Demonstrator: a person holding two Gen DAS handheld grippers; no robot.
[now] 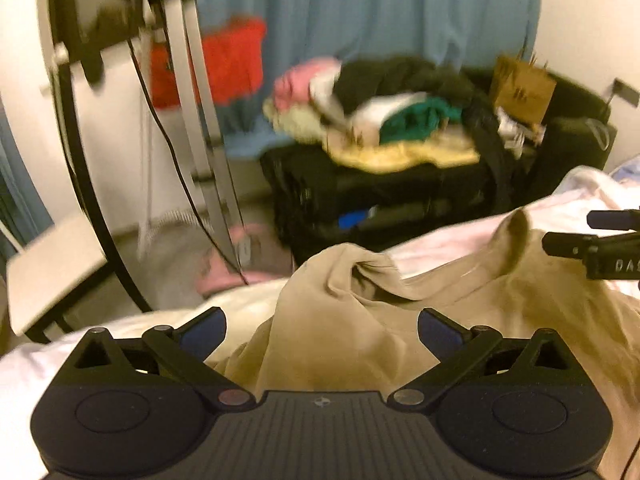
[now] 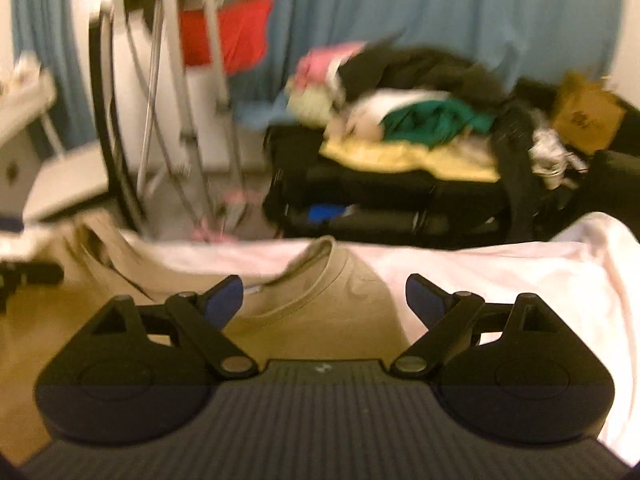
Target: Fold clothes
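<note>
Garment: a beige t-shirt (image 1: 360, 320) lies rumpled on the bed (image 1: 460, 236), spread over a white-pink sheet, not yet folded.
Left hand-held gripper (image 1: 322, 330): jaws spread wide, holding nothing; it hovers right over the bunched shirt cloth, which fills the gap between its fingers.
Right hand-held gripper (image 2: 324, 300): jaws likewise wide apart and empty; the shirt's ribbed collar (image 2: 320, 276) sits just ahead, between the blue pads.
Key relation: the shirt lies straight in front of both grippers. The right one faces the neck; the left one faces a raised crumpled part, a sleeve or shoulder by my guess.
Long axis: seemingly across the view, left to right, though the rumpling makes this uncertain.
Nearer hand: both are close; the right is better placed for the collar edge.
Next move, as I judge: flatten the shirt before any fold, each gripper pinching an edge.
Background: a pile of clothes (image 2: 400, 120) on a black suitcase (image 2: 360, 196), well apart from the bed.
Image quality: both views are blurred.
</note>
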